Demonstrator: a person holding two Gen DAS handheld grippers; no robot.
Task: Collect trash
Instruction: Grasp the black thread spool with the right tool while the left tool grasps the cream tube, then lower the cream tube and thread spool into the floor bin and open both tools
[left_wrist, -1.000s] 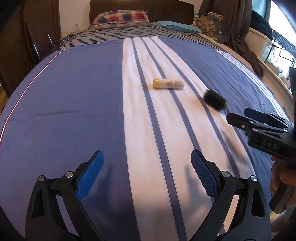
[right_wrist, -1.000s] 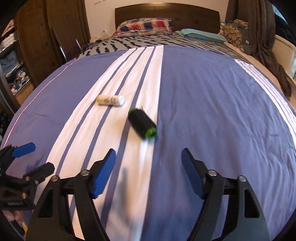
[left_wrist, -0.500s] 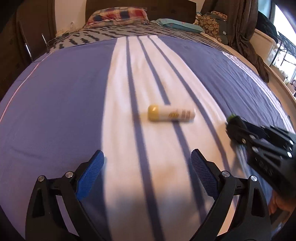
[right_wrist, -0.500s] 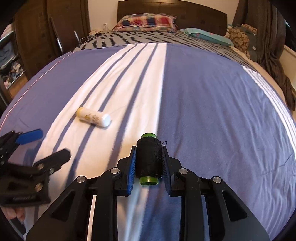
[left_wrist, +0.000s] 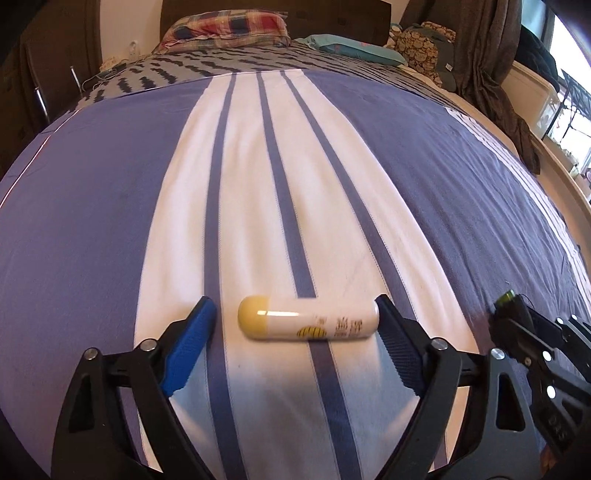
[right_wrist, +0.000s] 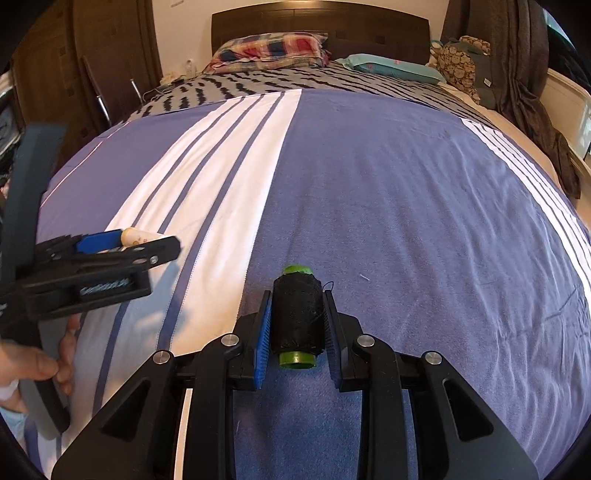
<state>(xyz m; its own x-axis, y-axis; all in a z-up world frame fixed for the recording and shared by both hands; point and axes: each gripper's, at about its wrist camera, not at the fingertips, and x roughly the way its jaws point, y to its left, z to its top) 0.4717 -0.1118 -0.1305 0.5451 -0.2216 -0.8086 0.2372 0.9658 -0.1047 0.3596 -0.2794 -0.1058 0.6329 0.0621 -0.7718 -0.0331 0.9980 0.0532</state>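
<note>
Since the frame half a second earlier, our left gripper (left_wrist: 293, 325) had come forward until the white plastic bottle with a yellow cap (left_wrist: 308, 320) lay crosswise between its spread blue pads (left_wrist: 190, 349); the bottle's round end sat just beside the right-side pad, and a gap remained at the cap end. Our right gripper (right_wrist: 297, 323) remained pressed together on the black thread spool with green ends (right_wrist: 296, 317), pinching it by its sides just above the bedspread.

The striped blue-and-white bedspread (left_wrist: 110, 221) stretched wide and flat ahead of both tools, with open cloth on every side of the bottle. Its far edge met a grey patterned blanket (right_wrist: 258, 83), then a plaid pillow (right_wrist: 271, 48) and a teal pillow (right_wrist: 395, 68) against the dark wooden headboard (right_wrist: 321, 24). A dark curtain (left_wrist: 491, 66) hung off the right edge of the bed.

The left wrist view showed the whole bottle and its label: yellow printed characters too small for us to read, beside a small yellow striped bee-like drawing. In the right wrist view the bottle (right_wrist: 138, 236) was mostly hidden behind the left gripper (right_wrist: 122, 243). That view alone showed the person's left hand (right_wrist: 37, 363) on the handle. From the left wrist view the spool (left_wrist: 511, 306) appeared only as a dark shape with a green tip.
</note>
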